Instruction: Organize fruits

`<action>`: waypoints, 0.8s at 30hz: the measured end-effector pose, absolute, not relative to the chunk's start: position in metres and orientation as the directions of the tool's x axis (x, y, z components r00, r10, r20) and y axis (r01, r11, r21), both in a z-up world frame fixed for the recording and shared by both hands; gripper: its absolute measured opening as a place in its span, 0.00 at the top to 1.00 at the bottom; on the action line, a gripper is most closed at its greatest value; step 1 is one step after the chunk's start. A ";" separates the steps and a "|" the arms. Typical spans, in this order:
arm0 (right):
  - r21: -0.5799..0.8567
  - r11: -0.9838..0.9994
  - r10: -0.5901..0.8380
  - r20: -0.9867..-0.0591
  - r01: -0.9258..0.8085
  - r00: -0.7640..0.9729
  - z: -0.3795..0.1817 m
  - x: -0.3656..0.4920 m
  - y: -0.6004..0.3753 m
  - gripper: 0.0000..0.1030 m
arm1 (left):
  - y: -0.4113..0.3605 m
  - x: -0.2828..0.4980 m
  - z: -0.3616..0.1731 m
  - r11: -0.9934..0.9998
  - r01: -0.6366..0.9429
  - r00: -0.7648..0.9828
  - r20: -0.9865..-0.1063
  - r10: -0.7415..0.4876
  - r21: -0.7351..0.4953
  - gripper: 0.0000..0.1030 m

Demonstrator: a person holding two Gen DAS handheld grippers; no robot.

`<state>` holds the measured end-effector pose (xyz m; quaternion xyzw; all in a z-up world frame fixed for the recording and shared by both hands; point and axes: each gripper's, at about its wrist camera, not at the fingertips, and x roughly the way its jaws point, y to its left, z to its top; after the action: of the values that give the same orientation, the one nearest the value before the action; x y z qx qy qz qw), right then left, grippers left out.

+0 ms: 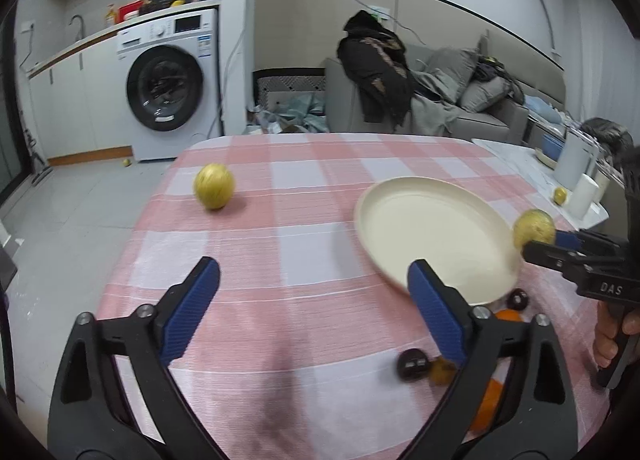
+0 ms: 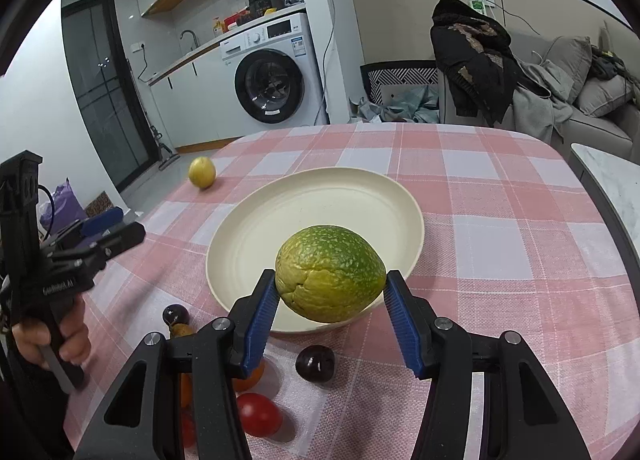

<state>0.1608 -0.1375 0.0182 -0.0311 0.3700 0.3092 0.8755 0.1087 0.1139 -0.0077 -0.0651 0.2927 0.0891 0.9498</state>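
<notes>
My right gripper (image 2: 330, 278) is shut on a green-yellow round fruit (image 2: 330, 280), held just above the near rim of the cream plate (image 2: 312, 211). In the left wrist view that fruit (image 1: 534, 227) hangs at the right rim of the plate (image 1: 420, 227), which holds nothing. My left gripper (image 1: 313, 266) stands open over bare pink-checked cloth, left of the plate. Alone near the far left table edge lies a yellow fruit (image 1: 214, 186) (image 2: 202, 172). Dark plums (image 2: 315, 363), a red tomato (image 2: 259, 414) and oranges (image 1: 508, 316) lie in front of the plate.
The table's left edge (image 1: 160, 195) drops to a tiled floor with a washing machine (image 1: 168, 87) behind. A marble side table (image 1: 520, 163) at the right carries white containers (image 1: 576, 163) and a small yellow fruit (image 1: 560, 195). A sofa (image 1: 472, 115) stands beyond.
</notes>
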 end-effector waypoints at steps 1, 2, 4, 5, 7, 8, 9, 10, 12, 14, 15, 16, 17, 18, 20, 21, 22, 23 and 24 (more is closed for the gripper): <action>0.170 0.805 0.518 -0.670 -0.569 0.532 0.017 0.161 -0.136 0.46 | 0.123 0.107 -0.010 0.972 -0.223 0.811 -0.568 0.140 -0.079 0.02; 0.169 0.804 0.518 -0.672 -0.571 0.530 0.017 0.161 -0.135 0.46 | 0.131 0.106 -0.012 0.968 -0.238 0.805 -0.575 0.148 -0.084 0.02; 0.167 0.803 0.517 -0.675 -0.572 0.527 0.016 0.163 -0.134 0.46 | 0.146 0.105 -0.018 0.958 -0.269 0.788 -0.594 0.161 -0.097 0.02; 0.167 0.802 0.517 -0.675 -0.573 0.527 0.016 0.163 -0.134 0.46 | 0.152 0.104 -0.020 0.955 -0.277 0.784 -0.599 0.162 -0.104 0.02; 0.166 0.802 0.516 -0.677 -0.574 0.525 0.015 0.165 -0.134 0.46 | 0.164 0.105 -0.023 0.947 -0.297 0.774 -0.611 0.167 -0.117 0.02; 0.167 0.802 0.515 -0.679 -0.573 0.523 0.015 0.165 -0.134 0.46 | 0.167 0.105 -0.025 0.944 -0.306 0.769 -0.617 0.168 -0.125 0.02; 0.167 0.804 0.513 -0.682 -0.571 0.522 0.014 0.166 -0.134 0.46 | 0.169 0.106 -0.026 0.940 -0.309 0.768 -0.621 0.159 -0.142 0.02; 0.167 0.805 0.511 -0.684 -0.570 0.521 0.014 0.166 -0.134 0.46 | 0.169 0.106 -0.027 0.940 -0.302 0.770 -0.622 0.143 -0.157 0.02; 0.166 0.807 0.509 -0.682 -0.566 0.526 0.015 0.166 -0.134 0.46 | 0.164 0.106 -0.029 0.947 -0.282 0.772 -0.623 0.127 -0.156 0.02; 0.168 0.806 0.512 -0.677 -0.567 0.528 0.017 0.165 -0.134 0.46 | 0.155 0.106 -0.029 0.954 -0.272 0.772 -0.621 0.136 -0.129 0.02; 0.167 0.806 0.514 -0.675 -0.568 0.530 0.018 0.165 -0.134 0.46 | 0.152 0.106 -0.028 0.957 -0.263 0.776 -0.617 0.133 -0.125 0.02; 0.167 0.806 0.514 -0.674 -0.568 0.531 0.018 0.165 -0.134 0.46 | 0.145 0.105 -0.027 0.959 -0.257 0.777 -0.616 0.128 -0.124 0.02; 0.168 0.806 0.514 -0.674 -0.568 0.530 0.018 0.165 -0.135 0.46 | 0.141 0.105 -0.027 0.960 -0.250 0.779 -0.616 0.121 -0.127 0.02; 0.170 0.806 0.514 -0.676 -0.568 0.528 0.017 0.165 -0.134 0.46 | 0.138 0.106 -0.027 0.961 -0.243 0.779 -0.617 0.112 -0.131 0.02; 0.169 0.806 0.512 -0.679 -0.567 0.525 0.017 0.164 -0.134 0.46 | 0.129 0.106 -0.028 0.965 -0.227 0.775 -0.624 0.096 -0.132 0.02; 0.168 0.805 0.512 -0.682 -0.568 0.523 0.017 0.164 -0.134 0.46 | 0.124 0.106 -0.028 0.968 -0.214 0.775 -0.626 0.088 -0.128 0.02; 0.168 0.805 0.511 -0.682 -0.569 0.523 0.017 0.164 -0.134 0.46 | 0.119 0.107 -0.028 0.971 -0.206 0.773 -0.628 0.086 -0.121 0.02; 0.168 0.805 0.511 -0.683 -0.569 0.522 0.016 0.164 -0.133 0.46 | 0.114 0.108 -0.028 0.974 -0.199 0.772 -0.630 0.086 -0.111 0.02; 0.168 0.804 0.511 -0.685 -0.570 0.519 0.016 0.164 -0.133 0.46 | 0.110 0.108 -0.029 0.976 -0.191 0.772 -0.630 0.084 -0.103 0.02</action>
<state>0.1637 -0.1330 0.0160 -0.0386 0.3794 0.3104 0.8708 0.1085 0.1100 -0.0286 -0.0808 0.3298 0.0732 0.9377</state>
